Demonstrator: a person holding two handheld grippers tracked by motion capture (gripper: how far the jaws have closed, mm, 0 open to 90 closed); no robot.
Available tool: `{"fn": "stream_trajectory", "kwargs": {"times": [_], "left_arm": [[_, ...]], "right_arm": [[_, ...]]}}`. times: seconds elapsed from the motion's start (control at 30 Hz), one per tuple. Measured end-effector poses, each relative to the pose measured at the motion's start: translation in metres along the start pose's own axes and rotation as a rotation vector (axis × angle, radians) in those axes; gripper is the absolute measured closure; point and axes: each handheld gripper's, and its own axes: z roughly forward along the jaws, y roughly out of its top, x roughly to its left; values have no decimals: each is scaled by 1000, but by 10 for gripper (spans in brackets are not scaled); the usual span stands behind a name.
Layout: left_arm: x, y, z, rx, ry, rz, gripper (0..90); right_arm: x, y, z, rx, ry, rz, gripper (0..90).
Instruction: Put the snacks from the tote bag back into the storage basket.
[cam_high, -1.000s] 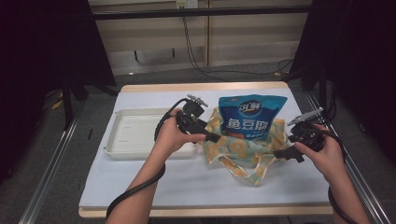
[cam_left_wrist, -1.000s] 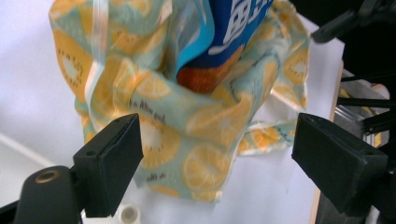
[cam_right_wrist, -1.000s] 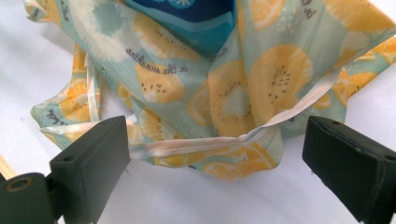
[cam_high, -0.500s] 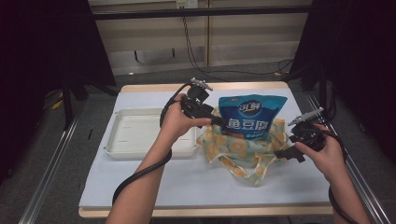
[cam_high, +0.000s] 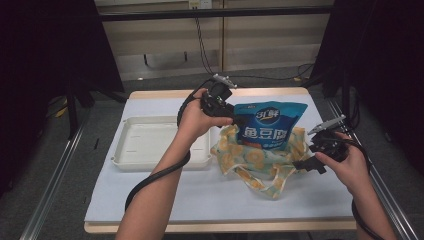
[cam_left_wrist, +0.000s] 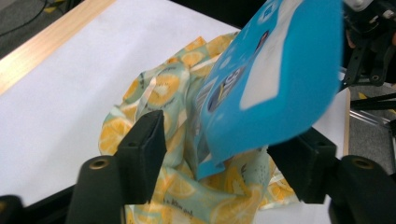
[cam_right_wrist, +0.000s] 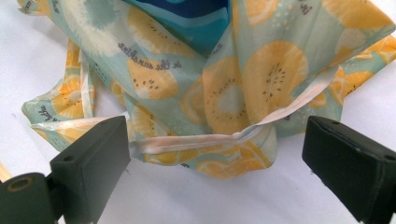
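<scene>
A blue snack packet (cam_high: 267, 125) stands in a lemon-print cloth bag (cam_high: 250, 160) on the white table cover. My left gripper (cam_high: 239, 120) is at the packet's upper left corner. In the left gripper view its jaws (cam_left_wrist: 229, 135) have just been closing; the packet (cam_left_wrist: 280, 79) hangs between them, its edge by the right jaw, while the left jaw stands apart from it, the cloth bag (cam_left_wrist: 159, 93) below. My right gripper (cam_high: 301, 164) is at the bag's right edge. Its jaws (cam_right_wrist: 217, 135) stand wide open around the bag's pale strap (cam_right_wrist: 187, 142) without touching it.
An empty white tray (cam_high: 150, 145) lies to the left of the bag. The table's wooden edge (cam_high: 165, 94) runs along the back. Dark stands and cables surround the table on the floor.
My left hand has risen and moved away from the bag's left side toward the packet's top left corner. The right hand has stayed where it was.
</scene>
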Motion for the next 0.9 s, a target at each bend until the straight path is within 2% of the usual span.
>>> {"fn": "stream_trajectory", "kwargs": {"times": [0.03, 0.07, 0.13, 0.2, 0.23, 0.3, 0.33, 0.37, 0.43, 0.47, 0.53, 0.6, 0.73, 0.8, 0.83, 0.9], "left_arm": [[-1, 1, 1, -16, -8, -1, 402], [-1, 3, 0, -7, -2, 0, 408], [-1, 6, 1, -27, -26, 8, 427], [-1, 10, 1, -8, -19, 17, 450], [-2, 11, 3, -28, -31, 6, 451], [-3, 13, 5, -24, -37, 10, 490], [-3, 14, 5, -12, -52, 21, 523], [-4, 15, 6, -21, -61, 23, 601], [-5, 16, 5, -16, -46, 30, 698], [-5, 16, 4, -12, -50, 28, 785], [-6, 15, 3, -2, -63, 10, 830], [-7, 15, 2, 15, -83, -31, 888], [-11, 16, 2, 14, -68, -21, 861], [-11, 18, 3, 17, -59, -12, 770], [-12, 21, 3, 33, -50, 7, 707], [-14, 25, 5, 26, -51, 13, 692]], "right_arm": [[0, 0, 0, -7, -2, -9, 70], [0, 0, -1, -7, -4, -8, 70], [0, 1, -1, -8, -2, -9, 70], [1, 1, -1, -8, -1, -11, 70], [0, 1, -1, -7, -1, -11, 71], [0, 0, 0, -9, 2, -17, 71], [0, 0, 0, -8, 2, -15, 71], [0, 0, 1, -3, 2, -15, 71], [-1, 0, 1, -4, -1, -29, 72], [1, 1, 1, -1, -4, -16, 72], [1, 1, 2, -3, -3, -22, 73], [2, 2, 1, -12, 1, -25, 74], [3, 2, 0, -7, 4, -29, 74], [3, 2, 0, -7, 3, -21, 74], [3, 2, 0, -7, 1, -17, 75], [3, 2, 0, -6, 1, -15, 75]]}}
